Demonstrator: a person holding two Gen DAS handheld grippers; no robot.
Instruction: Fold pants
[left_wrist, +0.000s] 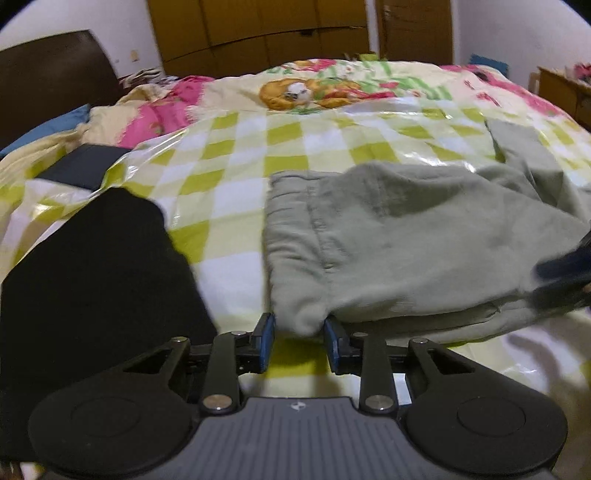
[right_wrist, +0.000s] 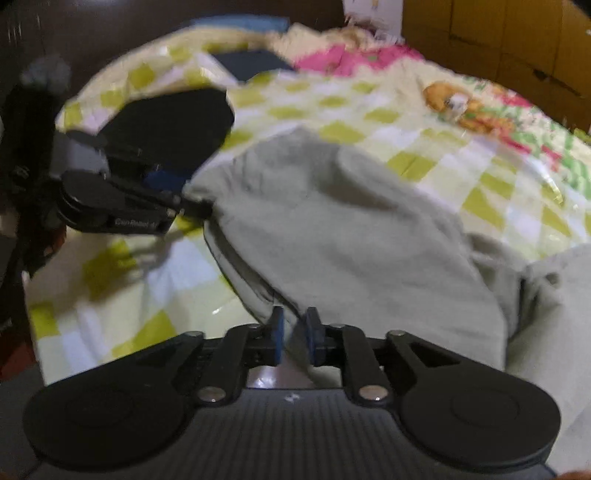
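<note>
Pale grey-green pants lie on the checked bedspread, waistband to the left in the left wrist view, legs running off right. My left gripper is open, its blue pads on either side of the near waistband corner, not closed on it. In the right wrist view the pants fill the middle. My right gripper is shut on the near edge of the pants, fabric pinched between the pads. The left gripper shows there at the waistband corner, and the right gripper shows blurred in the left wrist view.
A black folded garment lies left of the pants; it also shows in the right wrist view. A dark flat object lies beyond it. The green-and-white checked plastic-covered bedspread stretches to a cartoon quilt, wardrobe behind.
</note>
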